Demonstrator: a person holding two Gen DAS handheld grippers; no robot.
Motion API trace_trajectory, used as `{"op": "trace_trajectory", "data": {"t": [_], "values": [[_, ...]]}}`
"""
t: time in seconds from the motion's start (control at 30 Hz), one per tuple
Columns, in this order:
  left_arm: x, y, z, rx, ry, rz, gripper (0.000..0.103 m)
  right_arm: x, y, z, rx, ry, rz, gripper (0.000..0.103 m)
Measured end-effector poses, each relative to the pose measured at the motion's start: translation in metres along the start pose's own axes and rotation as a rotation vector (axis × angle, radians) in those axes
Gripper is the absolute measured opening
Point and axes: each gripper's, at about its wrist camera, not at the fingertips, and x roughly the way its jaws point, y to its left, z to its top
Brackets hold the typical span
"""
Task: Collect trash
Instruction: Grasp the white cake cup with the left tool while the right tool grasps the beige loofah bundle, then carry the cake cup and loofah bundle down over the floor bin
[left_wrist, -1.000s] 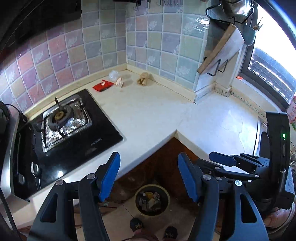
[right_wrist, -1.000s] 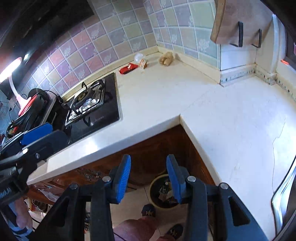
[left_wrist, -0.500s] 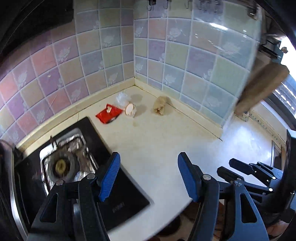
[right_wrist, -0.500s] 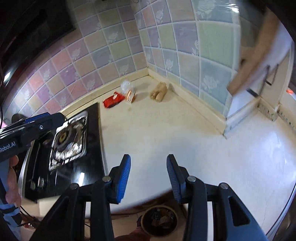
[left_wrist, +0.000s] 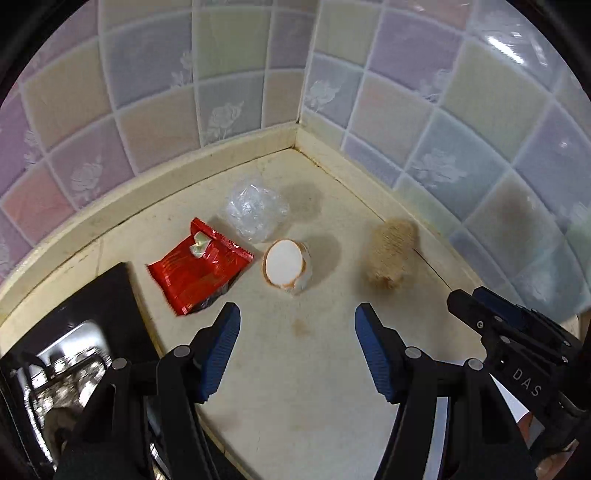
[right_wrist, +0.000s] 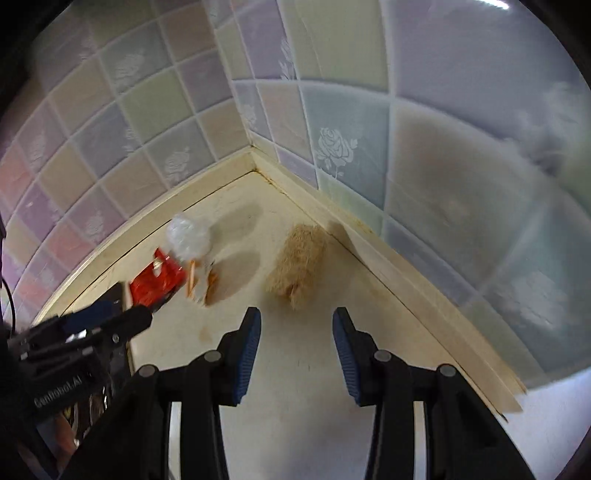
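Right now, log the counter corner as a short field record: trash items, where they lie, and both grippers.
surface: pale counter at the tiled corner
trash: red wrapper, clear plastic wad, round white-faced piece, tan fibrous clump
left gripper: open, empty, short of the round piece
right gripper: open, empty, facing the clump

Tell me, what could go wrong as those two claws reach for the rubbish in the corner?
The crumpled clear plastic is light and may slip from a gripper's pads. The small round cup lies tipped on its side beside the red wrapper, so a nudge could roll it off. The left gripper and right gripper, both open, converge on the same corner and might collide.
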Motion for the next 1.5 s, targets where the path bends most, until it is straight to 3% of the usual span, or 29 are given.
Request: {"op": "trace_trajectory", "data": {"t": [0.27,0.53,0.67,1.0,1.13,1.27,1.5], "values": [[0.061,0.008,0.019,-0.052,0.049,-0.009,0.063,0.063,-0.002,0.027,0.06,0.064,-0.006,0.041],[0.101,0.008,0.03,-0.063,0.088,0.029,0.063,0.093,0.004,0.037,0.058,0.082,-0.01,0.042],[0.117,0.007,0.031,-0.063,0.11,0.032,0.048,0.096,0.006,0.038,0.043,0.081,-0.015,0.042],[0.11,0.011,0.024,-0.071,0.078,0.021,0.045,0.108,-0.001,0.039,0.076,0.141,0.016,0.047],[0.101,0.012,0.019,-0.074,0.07,0.013,0.045,0.109,0.0,0.034,0.065,0.13,0.029,0.047],[0.087,0.011,0.015,-0.069,0.059,0.007,0.045,0.101,0.006,0.029,0.037,0.104,0.036,0.039],[0.047,0.003,-0.004,-0.058,0.038,-0.001,0.045,0.063,0.012,0.011,-0.002,0.048,0.063,0.038]]}}
